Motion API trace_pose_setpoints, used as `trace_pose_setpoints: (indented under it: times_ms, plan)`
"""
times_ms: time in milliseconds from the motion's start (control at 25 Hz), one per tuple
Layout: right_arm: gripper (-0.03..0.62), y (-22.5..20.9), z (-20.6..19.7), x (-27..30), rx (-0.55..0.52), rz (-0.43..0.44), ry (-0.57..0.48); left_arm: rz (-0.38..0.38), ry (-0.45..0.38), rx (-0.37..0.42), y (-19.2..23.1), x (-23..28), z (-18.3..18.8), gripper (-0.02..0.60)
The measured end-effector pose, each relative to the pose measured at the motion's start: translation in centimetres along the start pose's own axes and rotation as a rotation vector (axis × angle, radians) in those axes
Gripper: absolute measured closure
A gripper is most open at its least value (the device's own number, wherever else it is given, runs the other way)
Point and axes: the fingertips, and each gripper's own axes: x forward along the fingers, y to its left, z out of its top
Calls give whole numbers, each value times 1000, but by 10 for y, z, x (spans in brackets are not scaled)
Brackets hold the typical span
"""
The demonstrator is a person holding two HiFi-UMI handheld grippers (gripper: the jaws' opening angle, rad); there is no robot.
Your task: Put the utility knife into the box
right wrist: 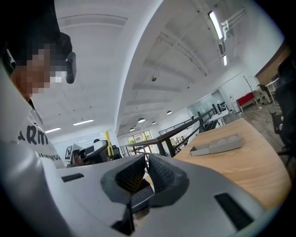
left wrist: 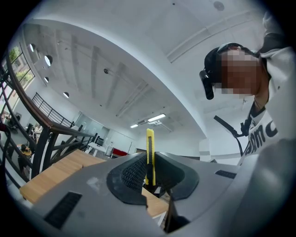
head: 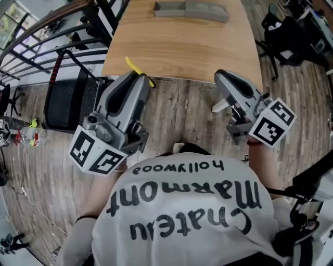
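Clamping: left gripper [head: 142,78] jaws closed on the utility knife [head: 136,68] (yellow).
Knife axis: along the jaws, free end pointing far-left over the table [head: 182,49] near edge.
Right gripper [head: 220,76]: jaws together, empty.
Box [head: 191,10]: table's far end.

Box [head: 191,10] on the far end of the table [head: 182,52]. Left gripper [head: 141,78] at the table's near left edge with the utility knife [head: 136,68] between its jaws, right gripper [head: 222,77] at the near right edge. Chair [head: 65,104] on the floor [head: 179,111] left of the table.
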Motion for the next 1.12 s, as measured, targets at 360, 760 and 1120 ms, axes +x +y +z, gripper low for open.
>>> trace_pose_setpoints:
  times_ms: [360,760,1120]
  plan:
    - [568,-34,2,-6,11,1,-9,30,13,23,-2,20,-12,531]
    - [568,-50,6,-4,2,23,-23,29,-25,70,-1,37,-8,531]
    - [568,-56,10,0,8,27,-24,24,-36,75,5,46,-3,531]
